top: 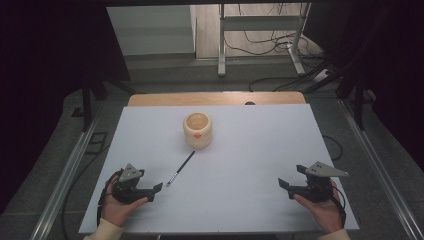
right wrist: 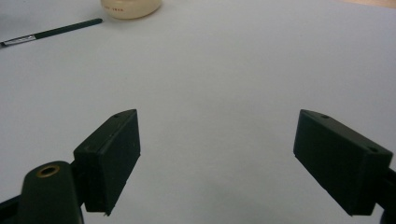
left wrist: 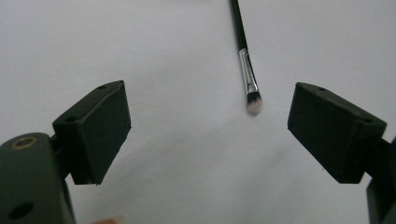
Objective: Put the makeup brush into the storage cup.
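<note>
left gripper (left wrist: 208, 126): jaws apart, empty | brush (left wrist: 246, 65): bristle tip just ahead of it, between jaw lines | right gripper (right wrist: 217, 161): jaws apart, empty | cup (top: 198, 130): orange mark, writing unreadable

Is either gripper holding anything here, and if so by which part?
Nothing is held. Left gripper and right gripper are open and empty; the brush lies free on the table.

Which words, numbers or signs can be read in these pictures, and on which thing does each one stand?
None can be read.
Cup: an orange mark on its side, and reddish print at its base in the right gripper view, too blurred to read.
Brush: possible print on its metal band, too small to read.
</note>
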A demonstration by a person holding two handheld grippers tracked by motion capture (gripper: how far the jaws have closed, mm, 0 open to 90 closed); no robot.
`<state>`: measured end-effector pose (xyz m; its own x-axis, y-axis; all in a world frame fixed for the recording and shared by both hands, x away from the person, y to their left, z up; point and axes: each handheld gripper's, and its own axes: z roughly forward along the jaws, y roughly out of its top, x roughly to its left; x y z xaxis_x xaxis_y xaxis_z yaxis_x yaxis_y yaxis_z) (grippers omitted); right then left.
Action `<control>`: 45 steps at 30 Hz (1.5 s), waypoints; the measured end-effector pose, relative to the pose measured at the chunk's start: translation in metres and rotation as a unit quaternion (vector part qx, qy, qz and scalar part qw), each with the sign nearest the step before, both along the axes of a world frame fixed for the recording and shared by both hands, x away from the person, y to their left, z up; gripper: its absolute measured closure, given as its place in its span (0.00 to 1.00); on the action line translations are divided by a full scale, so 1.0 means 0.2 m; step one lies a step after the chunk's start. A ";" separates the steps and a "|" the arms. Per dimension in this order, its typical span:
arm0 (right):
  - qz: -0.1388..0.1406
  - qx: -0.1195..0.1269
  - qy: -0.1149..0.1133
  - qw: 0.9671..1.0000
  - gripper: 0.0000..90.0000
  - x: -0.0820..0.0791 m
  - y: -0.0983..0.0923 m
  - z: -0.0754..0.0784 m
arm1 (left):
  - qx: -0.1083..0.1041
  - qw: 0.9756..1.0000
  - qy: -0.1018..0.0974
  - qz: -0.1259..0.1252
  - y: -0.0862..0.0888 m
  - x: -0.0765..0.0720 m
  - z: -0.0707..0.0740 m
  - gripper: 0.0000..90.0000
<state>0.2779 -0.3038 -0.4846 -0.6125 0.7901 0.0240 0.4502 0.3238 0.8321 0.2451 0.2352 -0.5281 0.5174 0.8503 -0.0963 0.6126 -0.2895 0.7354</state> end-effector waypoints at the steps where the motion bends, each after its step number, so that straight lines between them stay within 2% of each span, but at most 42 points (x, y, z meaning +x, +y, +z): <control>1: -0.001 -0.001 0.000 1.000 0.17 0.00 0.00 0.00 | 0.002 1.000 0.000 0.000 0.00 0.00 0.00 0.15; 14: 0.000 -0.003 0.001 1.000 0.17 0.02 0.02 -0.01 | 0.000 1.000 0.000 0.001 0.00 -0.01 0.01 0.16; 22: 0.000 -0.003 0.000 1.000 0.18 0.02 0.01 -0.02 | 0.015 1.000 -0.002 -0.004 -0.03 -0.02 0.02 0.16; 40: -0.004 -0.008 0.000 1.000 0.18 0.03 0.03 -0.02 | 0.014 1.000 0.002 -0.005 -0.03 -0.03 0.03 0.16; 45: -0.001 -0.011 0.000 1.000 0.19 0.03 0.04 -0.03 | 0.013 1.000 0.001 -0.006 -0.04 -0.04 0.05 0.16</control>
